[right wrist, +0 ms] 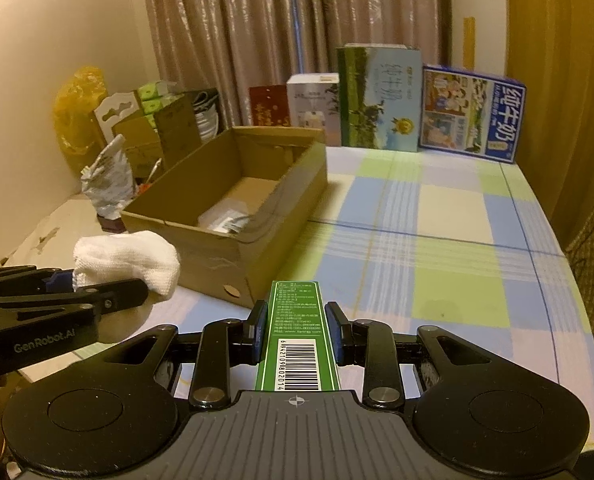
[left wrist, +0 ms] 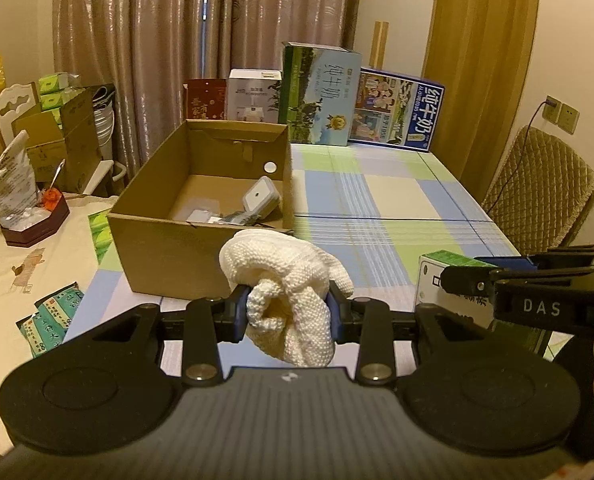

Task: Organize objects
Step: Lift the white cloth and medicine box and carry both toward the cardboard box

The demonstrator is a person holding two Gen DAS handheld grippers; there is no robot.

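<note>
Gripping a bunched cream knitted cloth [left wrist: 287, 300] between the blue pads of the left gripper [left wrist: 288, 314], just short of the open brown cardboard box [left wrist: 165, 248] on the checked tablecloth [left wrist: 397, 200]. Clamping a narrow green barcoded carton [right wrist: 297, 336] in the right gripper [right wrist: 297, 334], beside that box's near corner.

Brownish curtains [left wrist: 201, 32] behind; cream walls [left wrist: 13, 8]; quilted chair [left wrist: 537, 188] beside checked table [left wrist: 397, 200].
</note>
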